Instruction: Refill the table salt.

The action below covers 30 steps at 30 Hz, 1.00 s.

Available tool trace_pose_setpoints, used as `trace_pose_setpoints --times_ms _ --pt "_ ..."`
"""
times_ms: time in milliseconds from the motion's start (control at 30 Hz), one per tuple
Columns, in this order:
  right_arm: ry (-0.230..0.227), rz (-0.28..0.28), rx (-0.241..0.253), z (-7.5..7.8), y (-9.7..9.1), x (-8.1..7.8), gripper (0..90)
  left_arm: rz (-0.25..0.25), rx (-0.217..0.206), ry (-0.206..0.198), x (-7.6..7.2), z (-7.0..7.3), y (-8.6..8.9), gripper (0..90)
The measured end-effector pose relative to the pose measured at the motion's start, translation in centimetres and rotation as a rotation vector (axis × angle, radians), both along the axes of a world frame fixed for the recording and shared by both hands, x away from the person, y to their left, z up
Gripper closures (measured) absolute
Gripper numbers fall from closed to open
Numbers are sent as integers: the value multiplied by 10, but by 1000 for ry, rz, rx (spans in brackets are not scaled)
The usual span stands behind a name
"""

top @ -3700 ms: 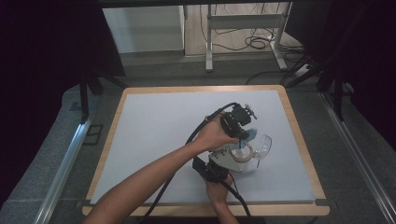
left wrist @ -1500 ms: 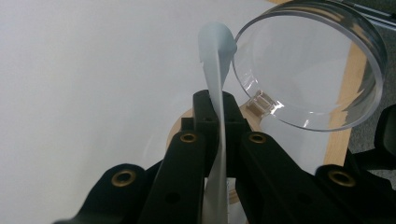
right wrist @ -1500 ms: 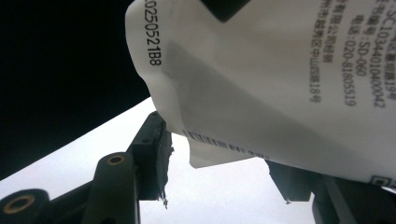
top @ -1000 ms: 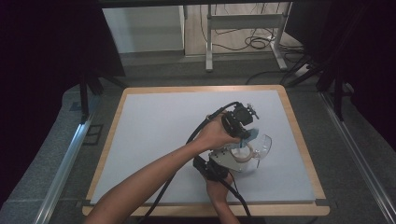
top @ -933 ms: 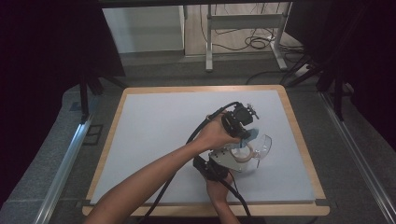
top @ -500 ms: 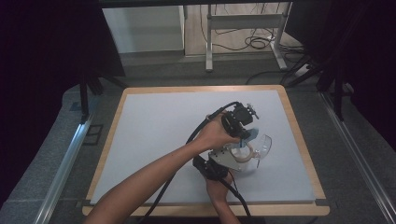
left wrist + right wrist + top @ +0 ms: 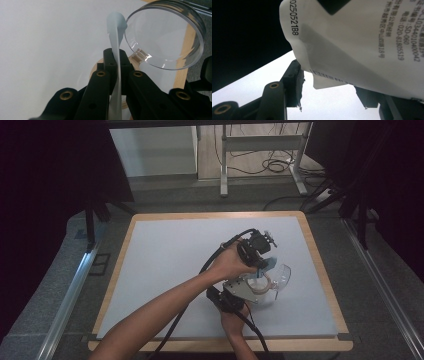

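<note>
My left gripper (image 7: 262, 266) (image 7: 116, 53) is shut on a thin pale blue strip (image 7: 115, 32), seen edge-on and standing up between its jaws. Right beside it a clear round plastic container (image 7: 165, 35) (image 7: 281, 276) lies tipped on the white mat (image 7: 170, 260). In the right gripper view a white packet (image 7: 362, 45) with black print hangs over the jaws. My right gripper (image 7: 329, 82) (image 7: 254, 286) has its jaws half apart, with the packet's lower part lying against both. A beige ring (image 7: 98, 65) shows under the left jaws.
The white mat lies on a wooden-edged table (image 7: 322, 270), whose right edge is close to the container. Both forearms come in from the bottom, the left one crossing over the right hand. Cables (image 7: 172, 332) trail back towards the person. Dark stands surround the table.
</note>
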State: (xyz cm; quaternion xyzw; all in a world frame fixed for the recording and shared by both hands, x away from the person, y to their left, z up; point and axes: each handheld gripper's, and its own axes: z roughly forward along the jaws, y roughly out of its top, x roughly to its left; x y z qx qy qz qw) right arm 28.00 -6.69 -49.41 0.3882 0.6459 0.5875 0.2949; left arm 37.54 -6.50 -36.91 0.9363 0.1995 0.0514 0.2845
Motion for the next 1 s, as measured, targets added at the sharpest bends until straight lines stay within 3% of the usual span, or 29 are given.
trace_pose_setpoints --times_ms 1000 --pt "1 0 3 0 0 0 456 -4 5 0 -1 0 -1 899"
